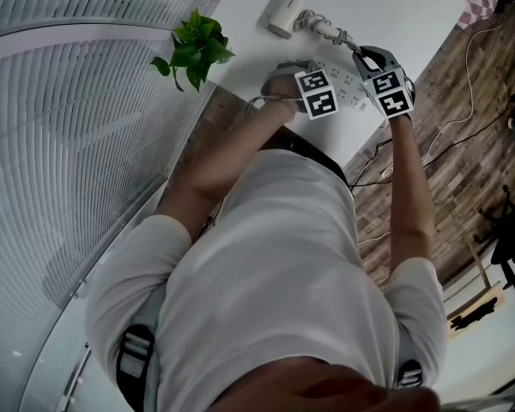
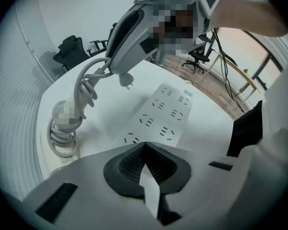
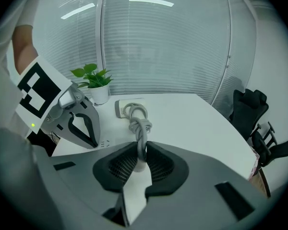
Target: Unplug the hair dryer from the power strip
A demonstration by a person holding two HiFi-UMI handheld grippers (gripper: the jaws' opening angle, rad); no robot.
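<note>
The white power strip (image 2: 158,116) lies flat on the white table (image 1: 403,7), and every socket that shows is empty. My right gripper (image 3: 140,152) is shut on the hair dryer's white plug (image 2: 127,79), which hangs with its prongs bare a little above the strip's far end. The grey cord (image 3: 139,123) runs in a knotted bundle from the plug to the hair dryer (image 1: 283,15) at the back of the table. My left gripper (image 2: 144,146) is shut with nothing between its pads, its tips down at the near end of the strip (image 1: 350,88).
A small potted plant (image 1: 193,50) stands at the table's left edge by the blinds. Black office chairs (image 3: 249,111) stand beyond the table's far right. Cables trail over the wooden floor (image 1: 463,101) to the right of the table.
</note>
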